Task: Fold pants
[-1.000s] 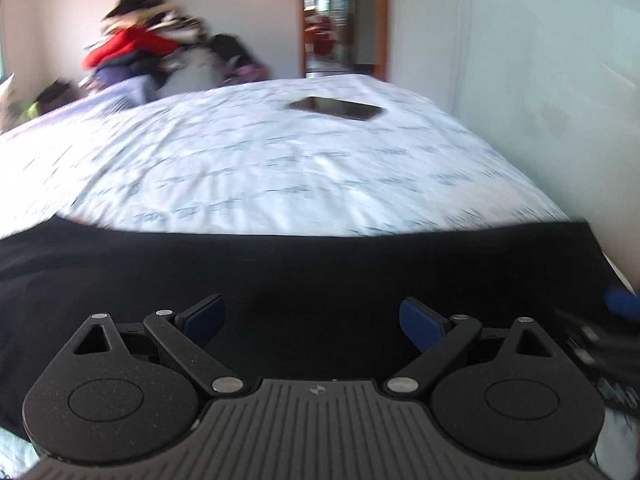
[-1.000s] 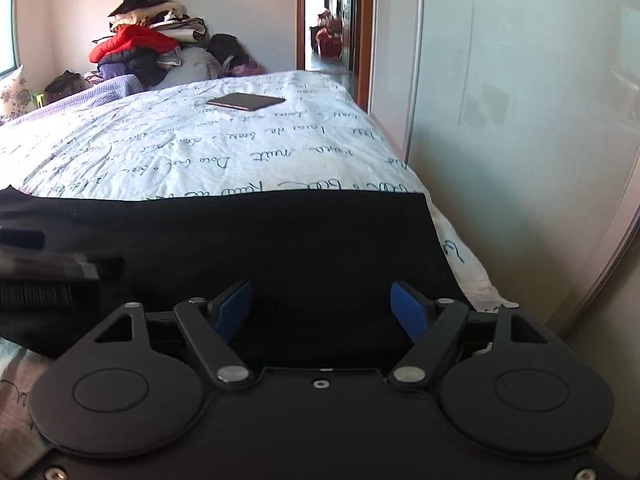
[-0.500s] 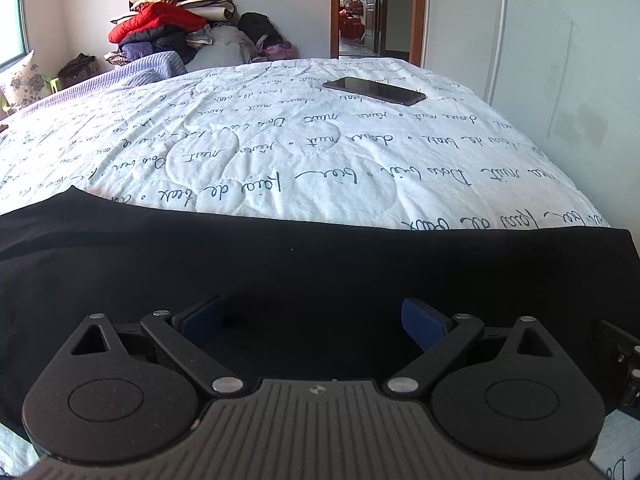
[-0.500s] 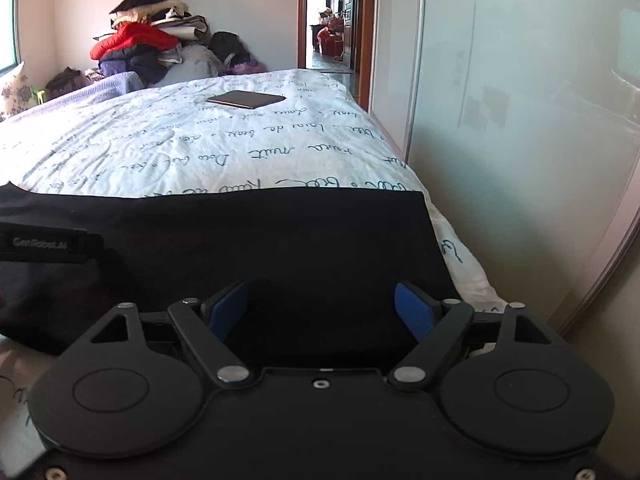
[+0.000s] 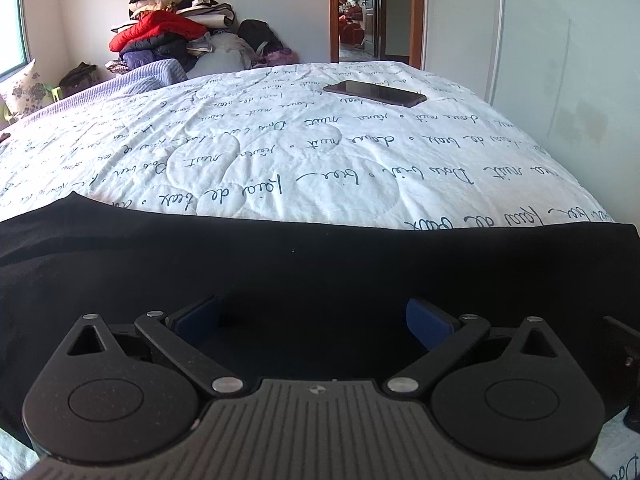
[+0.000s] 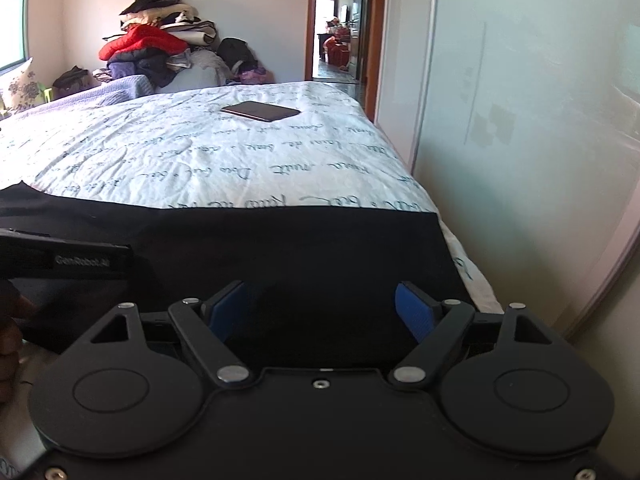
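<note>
Black pants [image 5: 304,264] lie flat across the near end of the bed, their straight far edge running left to right; in the right wrist view the same pants [image 6: 304,248] end in a square corner near the bed's right side. My left gripper [image 5: 314,314] hovers over the cloth, its jaws opening wide, nothing pinched between the blue pads. My right gripper [image 6: 323,306] stands open above the pants' right part, also holding nothing. The left gripper's body [image 6: 68,264] shows at the left edge of the right wrist view.
A white quilt [image 5: 280,152] with dark script covers the bed. A dark phone [image 5: 374,93] lies far back on it. Piled clothes [image 5: 168,36] sit at the far left corner. A sliding wardrobe door [image 6: 520,100] runs along the right, an open doorway [image 6: 340,28] behind.
The left wrist view was blurred a second ago and is now sharp; its jaws have spread a little wider. The right gripper has hardly shifted. The pants lie the same.
</note>
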A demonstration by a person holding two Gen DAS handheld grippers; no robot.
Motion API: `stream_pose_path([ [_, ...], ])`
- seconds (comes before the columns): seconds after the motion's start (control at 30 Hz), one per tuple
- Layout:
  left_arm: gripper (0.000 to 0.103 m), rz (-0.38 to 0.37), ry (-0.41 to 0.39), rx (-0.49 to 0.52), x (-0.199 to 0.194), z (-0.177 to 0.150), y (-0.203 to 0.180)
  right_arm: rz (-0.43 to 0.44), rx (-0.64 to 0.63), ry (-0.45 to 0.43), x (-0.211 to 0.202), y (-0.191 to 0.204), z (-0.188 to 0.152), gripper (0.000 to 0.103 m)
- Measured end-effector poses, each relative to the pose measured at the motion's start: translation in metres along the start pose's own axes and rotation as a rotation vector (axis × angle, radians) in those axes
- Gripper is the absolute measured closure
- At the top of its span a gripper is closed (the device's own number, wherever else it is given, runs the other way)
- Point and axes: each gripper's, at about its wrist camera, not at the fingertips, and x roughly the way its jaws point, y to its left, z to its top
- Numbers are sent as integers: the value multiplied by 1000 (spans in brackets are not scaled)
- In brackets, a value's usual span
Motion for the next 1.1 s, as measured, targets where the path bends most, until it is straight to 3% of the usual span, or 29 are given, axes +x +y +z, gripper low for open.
stream_pose_path([
  [0.13, 2, 2, -12, 2, -5, 2, 6, 16, -25, 48, 12, 6, -2, 21],
  [0.27, 2, 43, -31, 8, -4, 3, 16, -2, -39, 18, -3, 5, -3, 21],
  [0.37, 0, 25, 0, 6, 6, 3, 22, -15, -21, 4, -17, -5, -7, 21],
  [0.57, 1, 51, -39, 37, 0, -1, 14, -32, 32, 3, -33, -21, -15, 21],
  [0.8, 1, 13, -34, 56, -5, -3, 15, -17, 9, 59, -11, -15, -18, 21],
  [0.97, 1, -23, -34, 56, -8, -5, 13, -71, 41, 2, -33, -25, -18, 21],
  [1.1, 1, -6, -53, 94, -9, -10, 3, -81, 121, -6, -38, -42, -20, 21],
])
